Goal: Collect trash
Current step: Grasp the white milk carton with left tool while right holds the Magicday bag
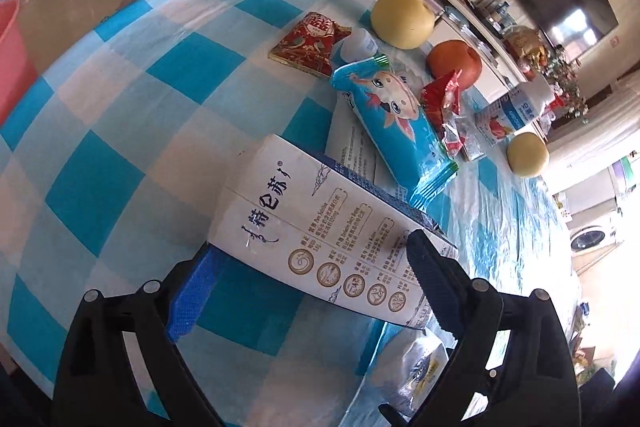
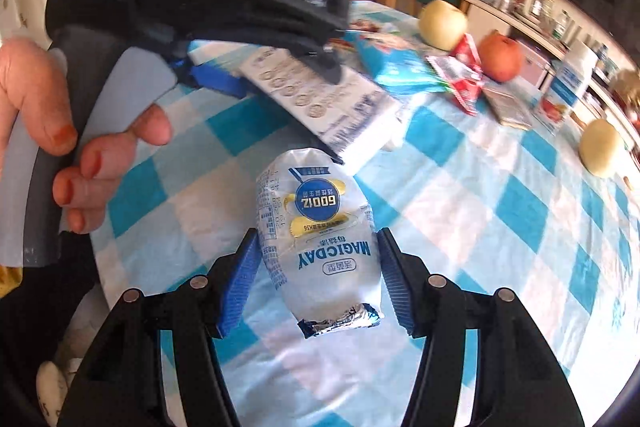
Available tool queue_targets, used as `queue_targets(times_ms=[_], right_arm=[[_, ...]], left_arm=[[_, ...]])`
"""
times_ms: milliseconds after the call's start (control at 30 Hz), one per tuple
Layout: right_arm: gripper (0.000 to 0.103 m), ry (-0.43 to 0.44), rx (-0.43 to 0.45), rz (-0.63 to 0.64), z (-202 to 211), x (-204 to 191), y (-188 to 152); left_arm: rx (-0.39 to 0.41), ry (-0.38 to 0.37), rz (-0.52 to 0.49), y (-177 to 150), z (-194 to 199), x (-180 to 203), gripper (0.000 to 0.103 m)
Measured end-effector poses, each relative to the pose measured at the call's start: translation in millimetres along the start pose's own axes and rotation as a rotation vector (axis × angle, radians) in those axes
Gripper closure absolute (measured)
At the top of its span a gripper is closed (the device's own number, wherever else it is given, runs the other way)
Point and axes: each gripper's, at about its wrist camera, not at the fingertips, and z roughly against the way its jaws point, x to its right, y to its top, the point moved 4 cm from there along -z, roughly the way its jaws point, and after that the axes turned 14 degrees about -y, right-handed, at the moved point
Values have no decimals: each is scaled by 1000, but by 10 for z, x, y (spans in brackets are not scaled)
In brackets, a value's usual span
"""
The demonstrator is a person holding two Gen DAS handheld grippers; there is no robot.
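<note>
The left tool point(image 1: 308, 275) has its two fingers clamped on the near end of a flattened white milk carton with blue edging and round printed badges point(image 1: 328, 223), and most of the carton juts out ahead of the fingers over the blue-and-white checked bench point(image 1: 120, 115). With so short a bite on slick card, I'd expect it to swivel or slide free if that hand swings quickly, and its far end could sweep the blue cartoon-printed snack wrapper point(image 1: 390, 123) just beyond it. The right tool point(image 2: 316, 267) stands released, its blue-padded fingers on either side of a crumpled white foil pouch with a blue round label point(image 2: 320, 239) lying on the bench, seemingly not yet pressing it. The pouch looks puffy and soft, so closing on it may make it bulge and squirt forward, or the fingers may catch the thin bench cover beneath and drag it. The carton's free end hangs close above the pouch's far end, so lifting both together risks a knock. Farther ahead of both tools, the yellow pear point(image 1: 402, 19) and red apple point(image 1: 454, 63) are not trash and might roll if the cover is tugged.
</note>
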Motion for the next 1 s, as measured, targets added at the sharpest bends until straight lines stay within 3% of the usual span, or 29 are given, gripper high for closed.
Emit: queue_targets(times_ms=[100,200,400,667,800,867,900,1000], right_arm=[[43,-14,-11,-64,-45,143,22],[43,-24,-9,-111,-27,265,22],[43,-11,14,-183,168,443,-46],[43,21,28,-234,228,510,8],[43,33,42,-271,246,592,41],[43,43,43,-310,249,666,42],[43,49,41,-328,245,697,38],[43,62,30,-366,208,749,22]], left_arm=[[24,-11,53,52,-49,9,11],[57,18,34,173,-80,71,11],[20,201,-95,392,-248,73,11],[93,258,-84,-4,68,54,11],[78,282,-86,-111,-12,77,12],[68,294,-128,-149,-72,108,22],[63,302,-143,-168,-92,105,33],[62,279,-192,-186,-51,128,38]])
